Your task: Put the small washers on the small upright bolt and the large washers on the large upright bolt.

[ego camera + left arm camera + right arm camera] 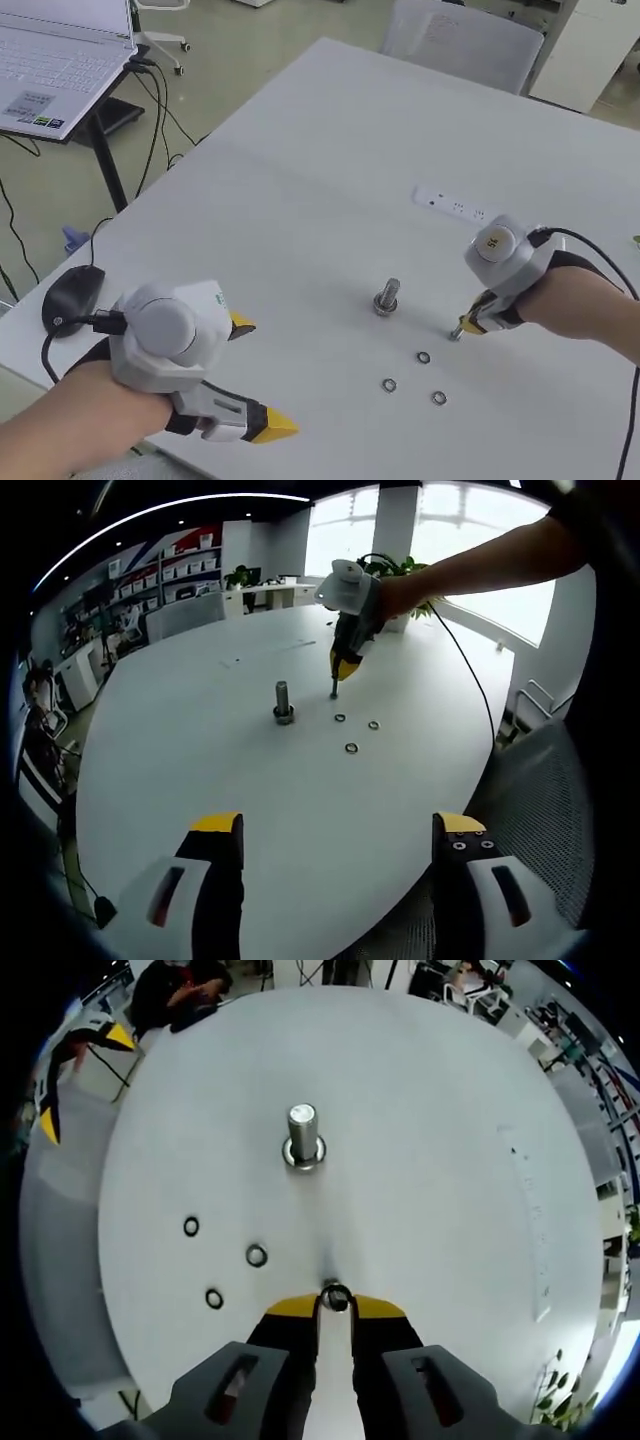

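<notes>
Washer (337, 1296) pinched at jaws' tips of right gripper (336, 1306); left gripper (337, 825) gapes, well apart.

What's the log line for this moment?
left claw: open, empty | right claw: shut on washer at small bolt | loose washers: three | large bolt: upright

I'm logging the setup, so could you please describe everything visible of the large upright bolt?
The large upright bolt looks like silvery metal: a thick shaft with a flat top, standing vertically on the white table. A wider metal collar rings its base; whether that is its head or washers, I cannot tell. Nothing grips it; the right gripper is beside it, apart.
</notes>
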### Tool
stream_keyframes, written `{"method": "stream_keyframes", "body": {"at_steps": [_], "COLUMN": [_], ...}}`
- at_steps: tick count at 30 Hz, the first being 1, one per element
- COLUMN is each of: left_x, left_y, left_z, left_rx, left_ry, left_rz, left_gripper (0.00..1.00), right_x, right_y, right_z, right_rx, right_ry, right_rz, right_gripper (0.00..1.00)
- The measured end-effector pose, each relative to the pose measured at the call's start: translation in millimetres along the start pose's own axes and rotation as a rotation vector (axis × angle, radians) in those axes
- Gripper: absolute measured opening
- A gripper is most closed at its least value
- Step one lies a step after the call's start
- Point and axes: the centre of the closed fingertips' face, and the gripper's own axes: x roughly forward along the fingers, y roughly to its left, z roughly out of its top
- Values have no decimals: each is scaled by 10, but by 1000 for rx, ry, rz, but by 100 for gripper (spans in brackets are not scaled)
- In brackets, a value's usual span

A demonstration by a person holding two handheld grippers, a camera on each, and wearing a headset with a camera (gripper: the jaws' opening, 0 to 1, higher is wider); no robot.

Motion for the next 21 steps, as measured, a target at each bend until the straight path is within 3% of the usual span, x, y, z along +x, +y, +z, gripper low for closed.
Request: {"method": "stream_keyframes", "body": {"at_steps": [7,21], "left_x": [-9,-11], "left_y": [-30,-46], "left_z": [-75,-116], "left_rx": [-22,-38], "left_ry": [8,21], "left_rz": [7,9], "left_gripper": [76,75], "right_x": [123,299], "right_y": [39,25], "right_z": [-14,-62], "right_rx": [-8,-33], "right_ry": [16,35], "right_rz": [13,24], "right_gripper": [12,12]}}
